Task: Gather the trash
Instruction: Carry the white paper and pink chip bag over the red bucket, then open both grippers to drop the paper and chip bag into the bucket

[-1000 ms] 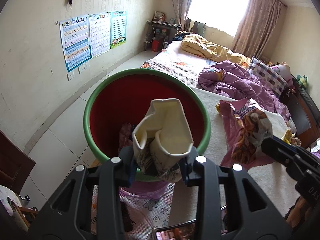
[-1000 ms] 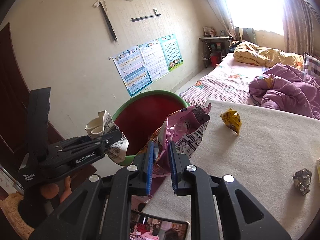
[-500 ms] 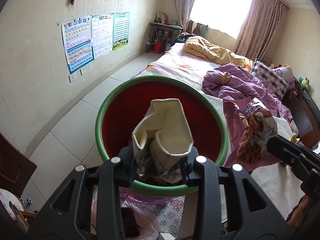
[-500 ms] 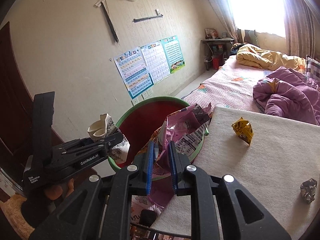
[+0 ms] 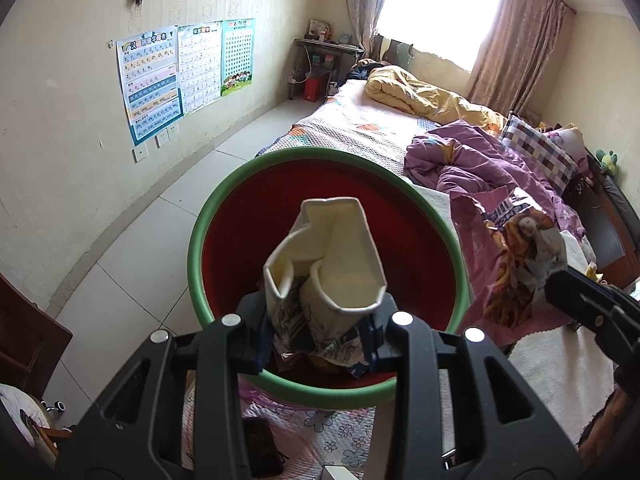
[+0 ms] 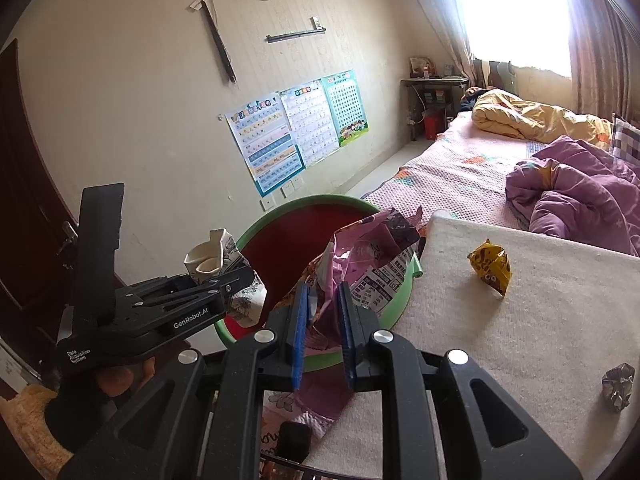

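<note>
My left gripper (image 5: 318, 330) is shut on a crushed white paper cup (image 5: 328, 256) and holds it over the red bin with a green rim (image 5: 240, 184). The left gripper (image 6: 236, 280) and the cup (image 6: 212, 250) also show in the right wrist view. My right gripper (image 6: 323, 322) is shut on a crumpled pink snack bag (image 6: 372, 248) at the bin's near rim (image 6: 320, 202), beside the white mat's edge. The bag also shows in the left wrist view (image 5: 516, 256). A crumpled yellow wrapper (image 6: 490, 266) and a crumpled silver wrapper (image 6: 618, 386) lie on the white mat (image 6: 520, 340).
A bed with a purple quilt (image 6: 572, 196) and a yellow quilt (image 6: 528, 120) lies beyond the mat. Posters (image 6: 296, 128) hang on the left wall. A dark door (image 6: 24, 200) stands at far left. A dark phone (image 5: 260, 448) lies on a floral cloth below the bin.
Both grippers moved toward the bin. The cup now hangs over more of the bin's opening, and the snack bag sits closer to the bin's rim. Both grips stayed shut.
</note>
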A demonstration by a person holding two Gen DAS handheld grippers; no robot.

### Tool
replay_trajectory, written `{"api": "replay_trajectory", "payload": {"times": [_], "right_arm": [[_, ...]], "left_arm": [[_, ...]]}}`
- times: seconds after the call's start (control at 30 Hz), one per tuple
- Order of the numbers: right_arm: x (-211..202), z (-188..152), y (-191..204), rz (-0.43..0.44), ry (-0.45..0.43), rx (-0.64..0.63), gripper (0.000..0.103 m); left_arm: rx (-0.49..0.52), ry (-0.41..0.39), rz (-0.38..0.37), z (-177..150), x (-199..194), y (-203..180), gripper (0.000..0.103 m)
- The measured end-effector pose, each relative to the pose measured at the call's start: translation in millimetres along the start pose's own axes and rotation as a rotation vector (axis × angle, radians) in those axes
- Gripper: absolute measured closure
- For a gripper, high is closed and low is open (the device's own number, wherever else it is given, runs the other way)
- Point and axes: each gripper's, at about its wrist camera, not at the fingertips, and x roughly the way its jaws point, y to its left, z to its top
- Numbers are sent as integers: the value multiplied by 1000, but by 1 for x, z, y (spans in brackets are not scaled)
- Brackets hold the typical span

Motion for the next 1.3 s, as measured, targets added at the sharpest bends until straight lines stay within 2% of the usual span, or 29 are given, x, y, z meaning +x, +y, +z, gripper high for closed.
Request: {"api": "replay_trajectory", "payload": {"times": [0.57, 0.73, 0.77, 0.83, 0.9, 0.97, 1.17, 1.3], "right_arm": [[20, 10, 13, -14, 9, -45, 87], [25, 8, 15, -8, 28, -55, 86], [27, 9, 15, -10, 33, -56, 86], [27, 9, 14, -17, 33, -52, 82], [25, 8, 13, -11, 26, -41, 69], [21, 7, 11, -11, 14, -32, 65], [5, -1, 3, -17, -1, -9, 65], [-7, -11, -7, -30, 1, 16, 61]], "left_arm": [[-7, 67, 14, -4, 27, 11, 70], [-5, 64, 26, -3, 31, 13, 70], [-5, 60, 32, -2, 31, 14, 68], [-7, 48, 44, -2, 29, 12, 54], [-17, 19, 53, -2, 23, 13, 45], [-20, 10, 59, -2, 20, 13, 42], [-25, 3, 74, -8, 13, 11, 40], [-38, -15, 65, -12, 3, 2, 40]]}}
